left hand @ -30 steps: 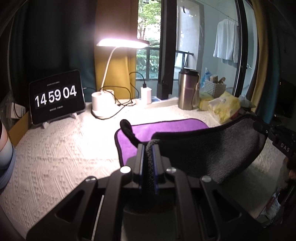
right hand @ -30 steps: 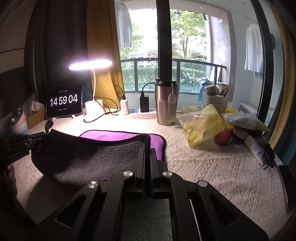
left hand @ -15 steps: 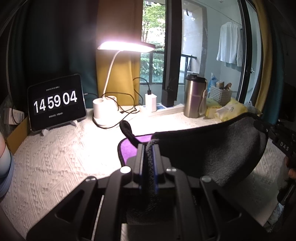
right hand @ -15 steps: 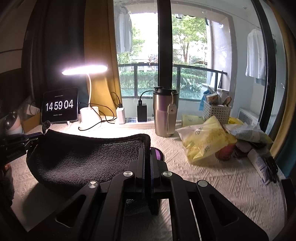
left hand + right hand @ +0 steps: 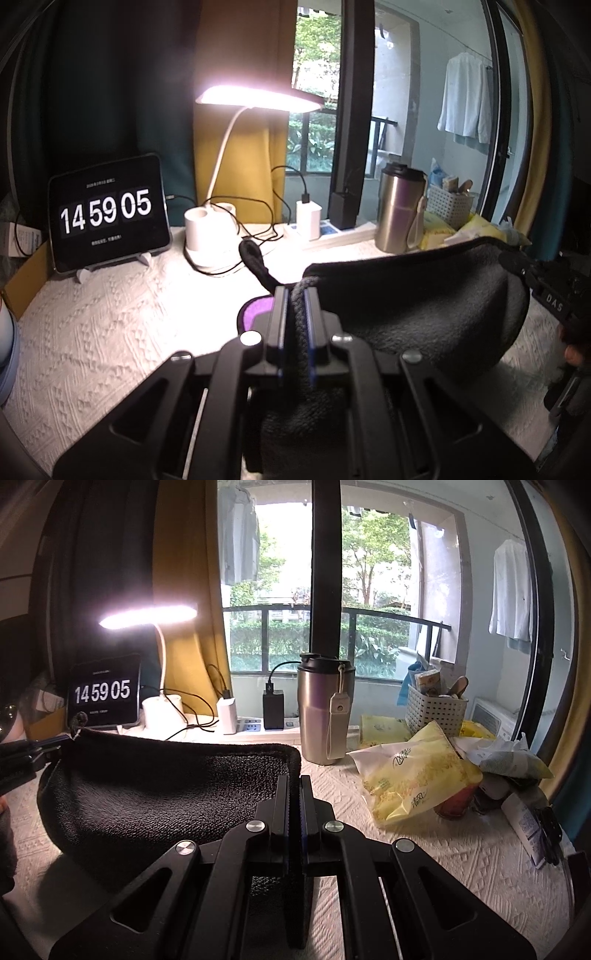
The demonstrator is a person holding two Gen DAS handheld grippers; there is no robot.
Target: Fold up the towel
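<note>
The towel (image 5: 417, 310) is dark grey on one face and purple on the other. It hangs raised above the white tablecloth, stretched between both grippers. My left gripper (image 5: 295, 295) is shut on one corner of it, and a small purple patch (image 5: 258, 310) shows just left of the fingers. My right gripper (image 5: 294, 782) is shut on the other corner, with the grey towel (image 5: 162, 786) sagging to its left. The right gripper also shows at the right edge of the left wrist view (image 5: 532, 273), and the left gripper at the left edge of the right wrist view (image 5: 33, 751).
A tablet clock (image 5: 109, 214) and a lit desk lamp (image 5: 255, 99) with cables stand at the back left. A steel tumbler (image 5: 325, 709), a white basket (image 5: 434, 709) and yellow snack bags (image 5: 413, 775) crowd the back right. The tablecloth (image 5: 110, 332) covers the table.
Both grippers have lifted the towel's near edge higher and carried it toward the back. The purple face, widely visible before, is now almost hidden behind the grey side.
</note>
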